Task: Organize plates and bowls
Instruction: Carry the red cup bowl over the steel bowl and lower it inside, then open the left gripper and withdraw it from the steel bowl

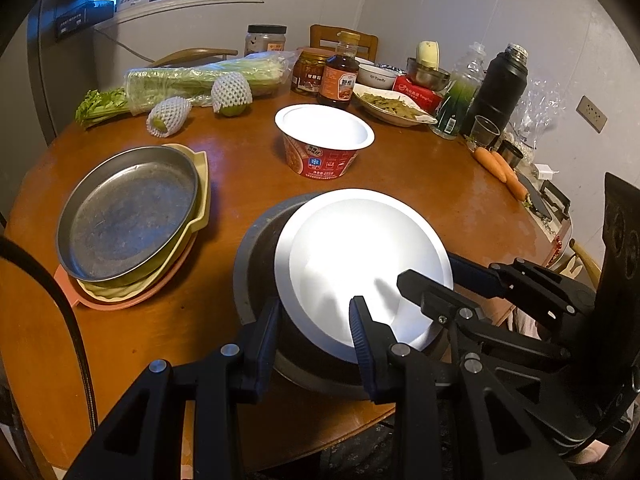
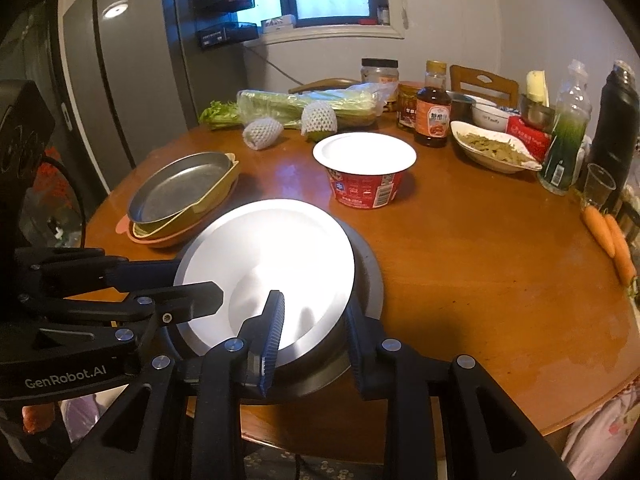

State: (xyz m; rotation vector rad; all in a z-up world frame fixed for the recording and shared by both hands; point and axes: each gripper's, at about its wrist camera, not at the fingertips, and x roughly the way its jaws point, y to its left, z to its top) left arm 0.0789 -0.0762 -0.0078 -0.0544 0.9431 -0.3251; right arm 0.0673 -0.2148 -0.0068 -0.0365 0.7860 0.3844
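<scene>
— Where's the white bowl (image 1: 352, 248)?

— Between both pairs of jaws, tilted inside the grey bowl (image 1: 256, 248) on the worktop (image 1: 400, 184).

— And the left gripper (image 1: 316, 304)?

— Nearly closed, clamped at the near rim: one jaw lies inside the white bowl, the other against the grey bowl's outer wall.

— The right gripper (image 2: 314, 302)?

— The same on its side – narrow jaws, one in the white bowl and one outside the grey one (both rims are caught between them).

— Anything else close by?

— Beyond the jaws stands a red noodle cup (image 1: 324, 156). To the left of them a steel plate (image 1: 128, 216) tops a stack of dishes.
</scene>
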